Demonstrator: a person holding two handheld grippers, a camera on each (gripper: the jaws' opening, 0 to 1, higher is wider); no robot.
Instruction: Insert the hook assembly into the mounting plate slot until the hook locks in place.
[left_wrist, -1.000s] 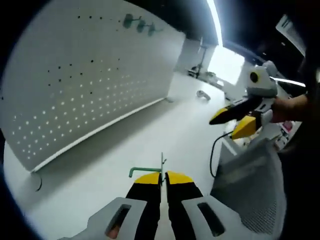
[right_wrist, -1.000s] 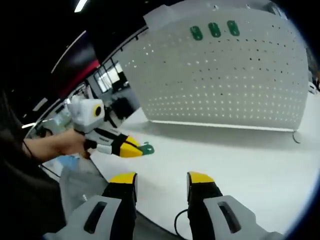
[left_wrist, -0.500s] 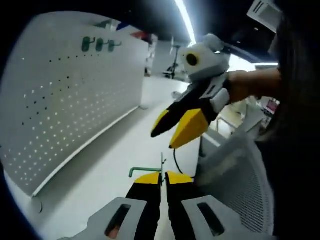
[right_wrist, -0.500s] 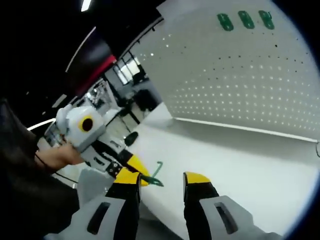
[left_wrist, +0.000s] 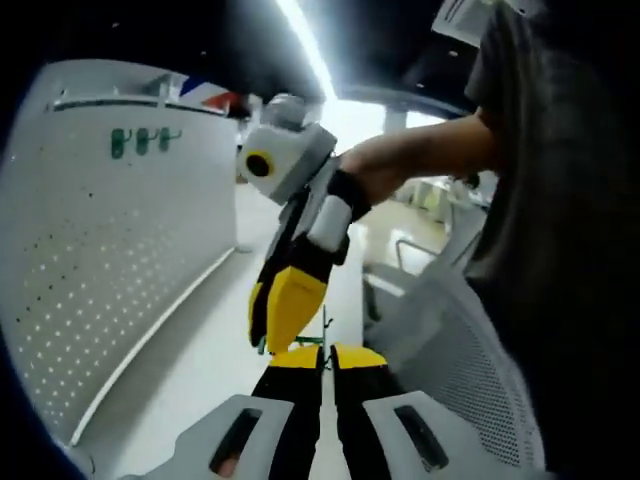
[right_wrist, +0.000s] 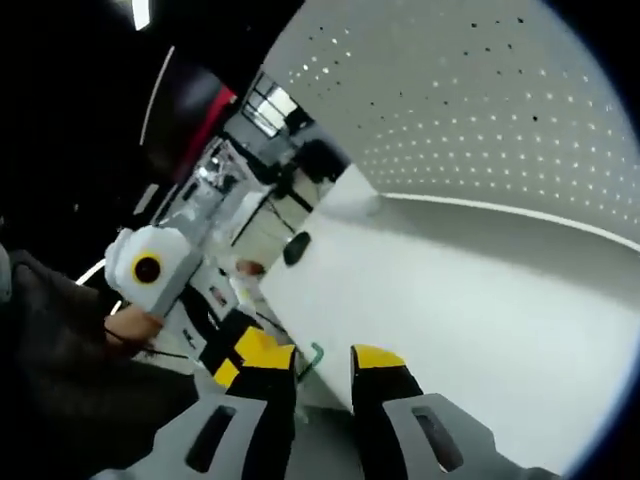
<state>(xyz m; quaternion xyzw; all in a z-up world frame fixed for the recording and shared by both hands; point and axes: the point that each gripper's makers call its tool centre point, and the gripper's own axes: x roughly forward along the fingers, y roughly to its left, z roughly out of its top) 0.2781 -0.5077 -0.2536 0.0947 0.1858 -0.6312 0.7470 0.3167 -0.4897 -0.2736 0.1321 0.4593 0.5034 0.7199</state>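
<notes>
**Two tools meet over the bench, left one holding a green hook**

Left gripper view: the left tool (left_wrist: 327, 352) rises from the bottom w/ its yellow-tipped jaws pressed together, pinching a thin green hook (left_wrist: 322, 338). The hook's wire pokes up just above the jaw tips and runs off to the left, partly hidden. The right tool (left_wrist: 272, 318) comes in from above, held in a person's hand (left_wrist: 365, 170); its black-and-yellow jaws point down, and their tips sit just beside the hook, on its left side. Can't tell if they touch it. To the left stands a white pegboard (left_wrist: 110, 270) full of small holes, w/ a few green hooks (left_wrist: 140, 140) hung near its top edge. The white bench (left_wrist: 215, 385) runs along the board's foot. A grey mesh chair back (left_wrist: 450, 370) is at right, and the person's dark shirt beyond it.

Right gripper view: the right tool (right_wrist: 310, 357) rises from the bottom, jaws apart w/ a clear gap and nothing gripped between them. The left tool (right_wrist: 245, 350) comes in from the left, its yellow tips just beside the right tool's left jaw. The hook (right_wrist: 312, 357) shows as a small green curve at those tips, in front of the bench (right_wrist: 470, 320) edge. The pegboard (right_wrist: 480, 100) fills the upper right.
</notes>
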